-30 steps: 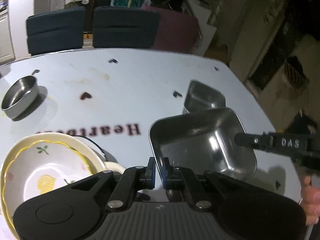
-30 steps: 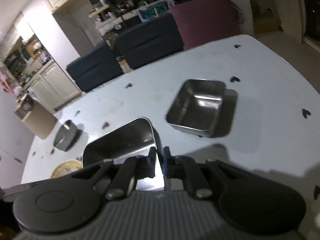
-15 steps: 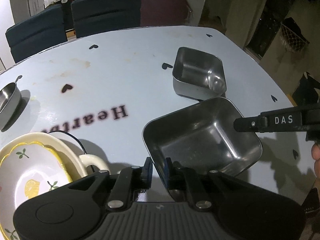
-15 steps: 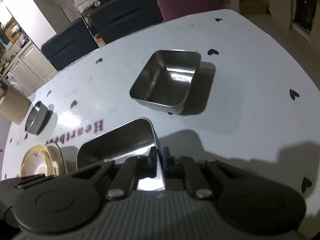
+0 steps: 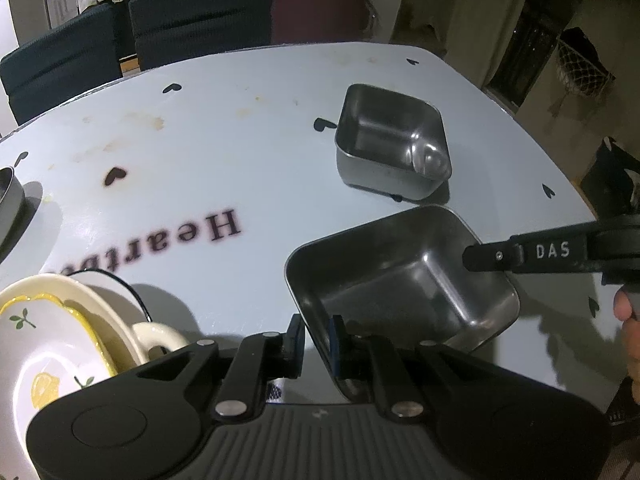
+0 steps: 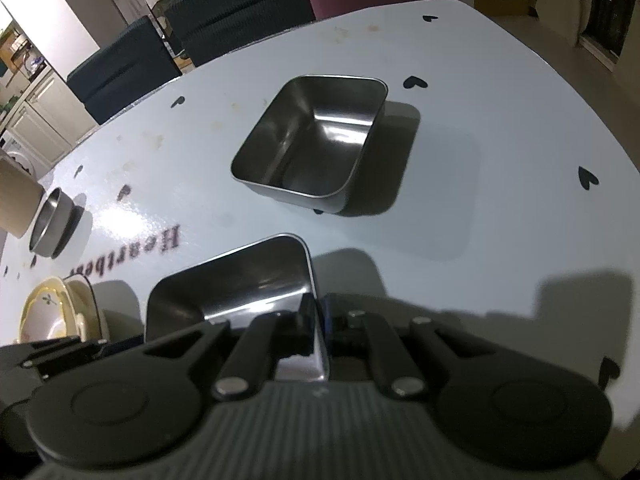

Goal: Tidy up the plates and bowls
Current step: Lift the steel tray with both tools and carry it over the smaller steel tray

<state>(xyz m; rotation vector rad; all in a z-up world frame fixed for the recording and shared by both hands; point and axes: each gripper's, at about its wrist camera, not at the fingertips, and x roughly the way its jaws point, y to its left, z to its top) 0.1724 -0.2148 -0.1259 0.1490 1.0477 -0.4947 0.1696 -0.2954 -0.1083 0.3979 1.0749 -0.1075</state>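
A square steel bowl [image 5: 400,280] [image 6: 232,284] hangs tilted, low over the pale blue table [image 5: 200,140]. My left gripper [image 5: 316,340] is shut on its near-left rim, which runs slantwise between the pads. My right gripper [image 6: 316,324] is shut on the right rim. In the left wrist view its finger [image 5: 520,256], marked DAS, reaches in over that rim. A second square steel bowl [image 5: 384,140] [image 6: 316,144] stands empty on the table just beyond. I cannot tell whether the held bowl touches the table.
Stacked cream ceramic bowls [image 5: 48,328] [image 6: 52,312] with a lemon pattern sit at the near left. A small round steel bowl [image 5: 8,196] [image 6: 52,224] stands farther left beside a beige cylinder [image 6: 16,200]. Dark chairs [image 5: 200,12] line the far edge. A hand [image 5: 628,332] shows at right.
Both grippers have sunk toward the table with the square bowl and come closer to the second square bowl. The left fingers stand slightly wider apart than before.
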